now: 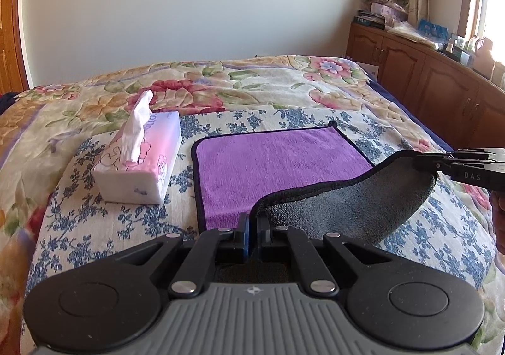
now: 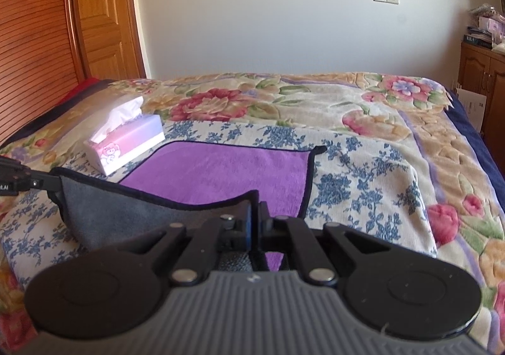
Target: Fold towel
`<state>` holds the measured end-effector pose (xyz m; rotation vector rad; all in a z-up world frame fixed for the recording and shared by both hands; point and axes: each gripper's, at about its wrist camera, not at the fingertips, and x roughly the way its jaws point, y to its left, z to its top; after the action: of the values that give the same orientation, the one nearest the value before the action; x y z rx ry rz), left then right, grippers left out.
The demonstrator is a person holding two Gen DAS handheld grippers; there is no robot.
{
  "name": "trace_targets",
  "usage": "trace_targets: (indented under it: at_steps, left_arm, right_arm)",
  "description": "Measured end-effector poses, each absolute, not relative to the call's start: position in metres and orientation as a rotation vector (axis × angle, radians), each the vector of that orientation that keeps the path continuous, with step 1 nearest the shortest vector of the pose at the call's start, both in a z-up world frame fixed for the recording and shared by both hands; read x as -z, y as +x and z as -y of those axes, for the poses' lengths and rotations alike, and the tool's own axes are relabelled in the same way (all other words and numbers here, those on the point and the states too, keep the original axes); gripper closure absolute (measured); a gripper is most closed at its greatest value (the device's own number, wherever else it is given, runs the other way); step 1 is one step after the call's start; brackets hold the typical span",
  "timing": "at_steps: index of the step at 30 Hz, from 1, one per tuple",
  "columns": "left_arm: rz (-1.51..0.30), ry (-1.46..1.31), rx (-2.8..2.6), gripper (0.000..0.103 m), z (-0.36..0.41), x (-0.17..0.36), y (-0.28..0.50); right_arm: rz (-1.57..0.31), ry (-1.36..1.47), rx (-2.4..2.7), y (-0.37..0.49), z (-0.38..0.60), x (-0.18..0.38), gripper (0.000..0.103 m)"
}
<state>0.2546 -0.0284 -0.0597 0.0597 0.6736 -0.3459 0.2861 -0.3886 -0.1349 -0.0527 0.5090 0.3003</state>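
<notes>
A towel (image 1: 268, 162), purple on top and grey underneath with a dark hem, lies on a blue-flowered cloth on the bed. Its near edge is lifted, showing the grey side (image 1: 347, 206). My left gripper (image 1: 252, 225) is shut on the near left corner. My right gripper (image 1: 419, 162) enters from the right in the left wrist view, shut on the near right corner. In the right wrist view the right gripper (image 2: 255, 216) pinches the hem of the towel (image 2: 221, 172), and the left gripper (image 2: 53, 183) holds the other corner at the left edge.
A pink and white tissue box (image 1: 142, 159) stands just left of the towel; it also shows in the right wrist view (image 2: 126, 143). The bed carries a floral blanket (image 1: 221, 86). A wooden cabinet (image 1: 426, 83) runs along the right, a wooden headboard (image 2: 34, 39) on the left.
</notes>
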Motion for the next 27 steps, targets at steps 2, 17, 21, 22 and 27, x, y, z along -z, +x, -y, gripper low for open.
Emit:
trace_targets:
  at_steps: [2, 17, 21, 22, 27]
  left_arm:
    - [-0.671, 0.059, 0.346, 0.098, 0.029, 0.059, 0.260]
    - [-0.650, 0.068, 0.347, 0.098, 0.035, 0.053, 0.301]
    - [-0.648, 0.077, 0.349, 0.098, 0.038, 0.052, 0.310]
    - [-0.647, 0.079, 0.349, 0.098, 0.039, 0.052, 0.311]
    - [-0.650, 0.080, 0.345, 0.098, 0.042, 0.054, 0.322]
  right_arm:
    - [-0.506, -0.057, -0.302, 0.290, 0.389, 0.135, 0.099]
    - [-0.471, -0.104, -0.283, 0.309, 0.389, 0.133, 0.099]
    - [-0.462, -0.116, -0.283, 0.317, 0.389, 0.132, 0.099]
    - [-0.460, -0.116, -0.283, 0.319, 0.389, 0.132, 0.099]
    - [-0.442, -0.127, -0.279, 0.327, 0.386, 0.132, 0.099]
